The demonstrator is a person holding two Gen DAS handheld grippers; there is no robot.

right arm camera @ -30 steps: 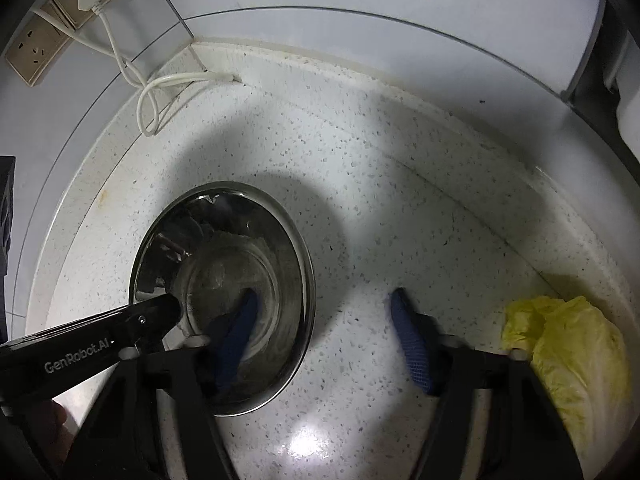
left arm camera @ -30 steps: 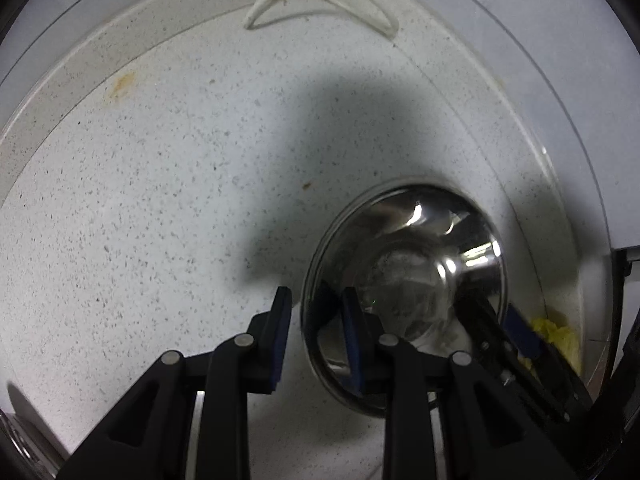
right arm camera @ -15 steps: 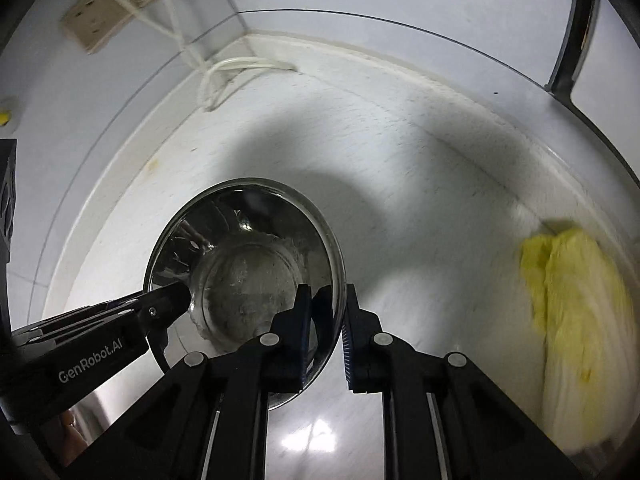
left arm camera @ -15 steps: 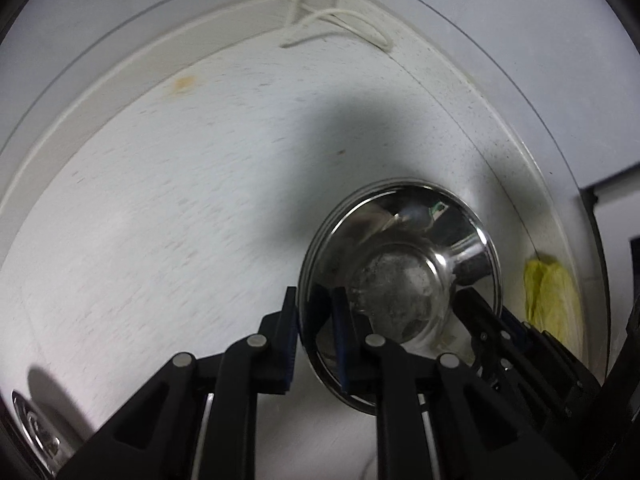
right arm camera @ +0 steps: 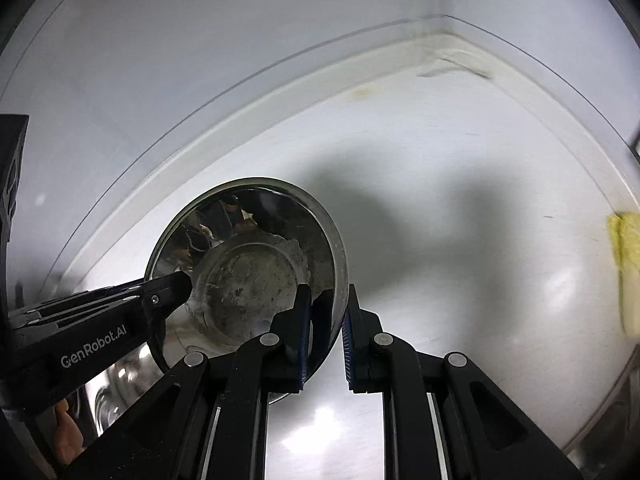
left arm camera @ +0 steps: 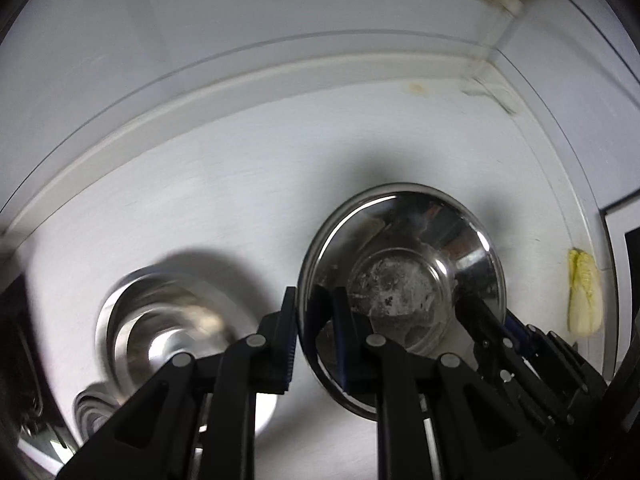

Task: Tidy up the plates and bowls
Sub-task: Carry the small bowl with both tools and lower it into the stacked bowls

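Speckled pale stone makes up the worktop (left arm camera: 248, 184), running back to the wall corner, and I hold everything above it. Largest of the things is the steel bowl (left arm camera: 404, 280) I carry between both hands, lifted clear with its shadow lying on the stone beneath. My left claw (left arm camera: 316, 336) is clenched on the bowl's near-left rim, one pad outside and one inside; my right claw (right arm camera: 326, 332) pinches the opposite rim the same way. Down to the left a second steel bowl (left arm camera: 160, 320) sits on the worktop, blurred, and I judge it the stacking target. To do this well I should keep both hands level and moving together, so the rim cannot twist out of either pinch, centre the carried bowl over the other, then lower before letting go. Smallest, a yellow-green leafy vegetable (left arm camera: 584, 292) lies by the far right edge, well apart.
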